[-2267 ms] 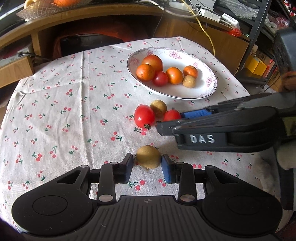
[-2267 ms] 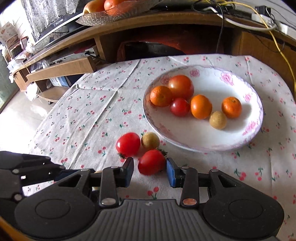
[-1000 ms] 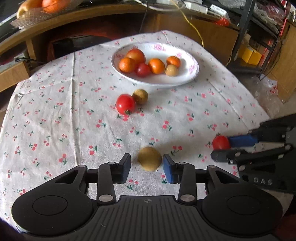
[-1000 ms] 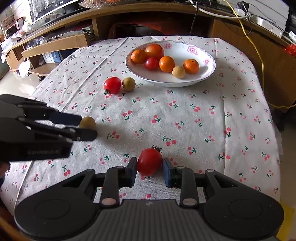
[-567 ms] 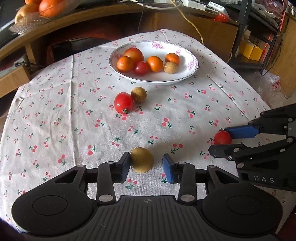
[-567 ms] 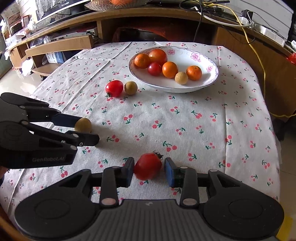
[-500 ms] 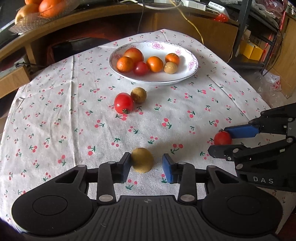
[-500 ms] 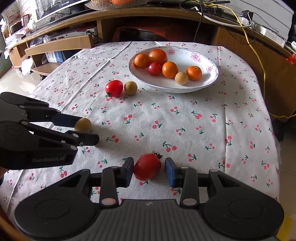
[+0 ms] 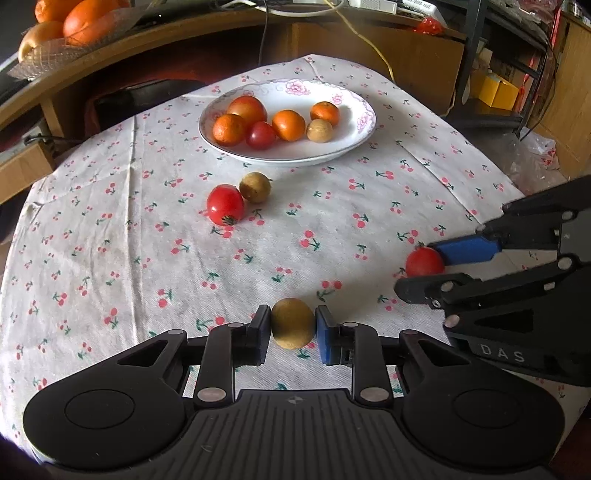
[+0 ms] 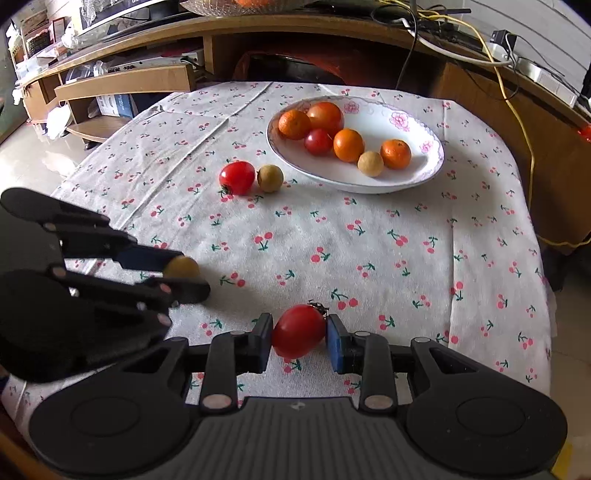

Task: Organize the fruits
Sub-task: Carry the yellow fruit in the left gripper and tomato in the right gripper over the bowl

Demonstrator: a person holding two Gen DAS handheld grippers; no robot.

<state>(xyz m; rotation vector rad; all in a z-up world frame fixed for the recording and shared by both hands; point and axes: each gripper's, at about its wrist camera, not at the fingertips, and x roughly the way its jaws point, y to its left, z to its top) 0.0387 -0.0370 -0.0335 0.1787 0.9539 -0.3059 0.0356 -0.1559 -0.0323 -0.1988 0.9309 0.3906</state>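
Observation:
A round brown fruit [image 9: 293, 324] sits between the pads of my left gripper [image 9: 293, 331], which is shut on it just above the cherry-print cloth. My right gripper [image 10: 299, 341] is shut on a red tomato [image 10: 299, 335] near the table's front. The left wrist view shows that tomato [image 9: 424, 261] at the right, between the right gripper's fingers. A white flowered plate [image 9: 354, 147] at the back holds oranges, tomatoes and one brown fruit. In front of the plate, a loose tomato [image 9: 225, 205] lies beside another brown fruit [image 9: 255, 187] on the cloth.
The tablecloth [image 10: 369, 240] drops off at the right and front edges. A wooden shelf unit [image 10: 122, 85] stands behind the table. A glass dish of oranges [image 9: 66, 33] sits on its top. A yellow cable [image 10: 517, 110] hangs at the back right.
Both grippers, slightly open half a second ago, have closed onto their fruits. Over the last two seconds both pulled back from the plate towards the table's front.

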